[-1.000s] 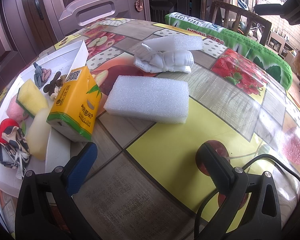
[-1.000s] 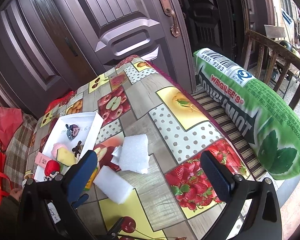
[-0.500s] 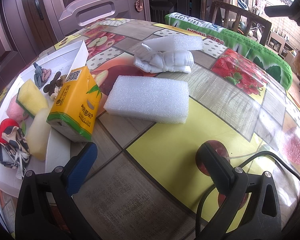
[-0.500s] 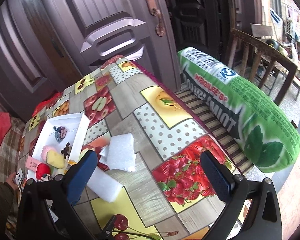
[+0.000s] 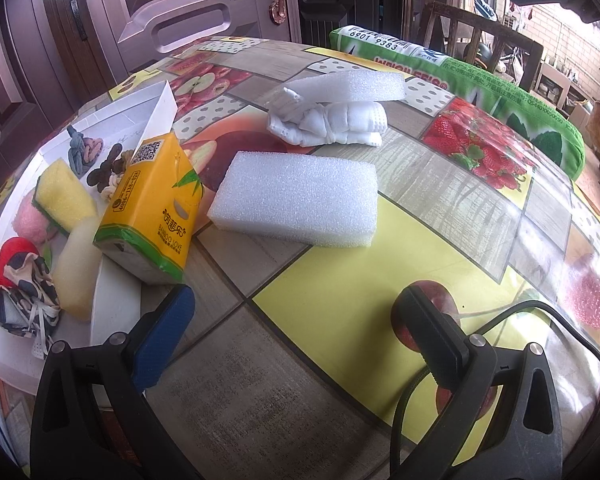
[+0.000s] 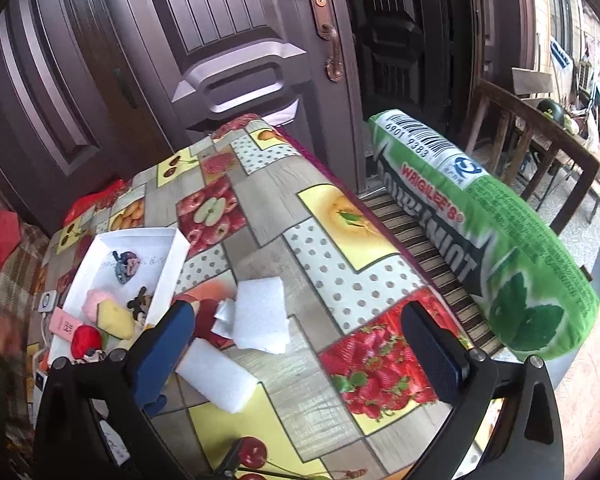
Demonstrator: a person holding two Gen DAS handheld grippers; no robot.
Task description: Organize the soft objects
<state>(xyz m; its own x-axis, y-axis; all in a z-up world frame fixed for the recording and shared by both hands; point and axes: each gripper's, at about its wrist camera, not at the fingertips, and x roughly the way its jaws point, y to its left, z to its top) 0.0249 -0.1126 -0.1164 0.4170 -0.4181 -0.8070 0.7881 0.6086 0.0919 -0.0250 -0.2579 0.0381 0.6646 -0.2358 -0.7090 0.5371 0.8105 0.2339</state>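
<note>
Hovering low over the near part of the table (image 5: 340, 288), the left tongs (image 5: 296, 320) stand wide apart and hold nothing. Just beyond them a white foam block (image 5: 296, 200) lies flat on the fruit-pattern cloth. A yellow tissue pack (image 5: 152, 208) leans on the rim of the white tray (image 5: 116, 304) at the left edge of the table. In the tray lie a yellow sponge (image 5: 62, 194), a pink ball (image 5: 28, 222), a red soft toy (image 5: 16, 252), a patterned cloth (image 5: 20, 296) and small hair ties (image 5: 82, 150). Further on, toward the far edge, a second foam piece (image 5: 352, 86) rests on top of a rolled white cloth (image 5: 332, 126).

The right tongs (image 6: 300, 348) are high above the table, also wide apart and empty. Under them the same foam block (image 6: 220, 380) is seen, and a long green pillow (image 6: 500, 248) lies on a bench along the right edge.
</note>
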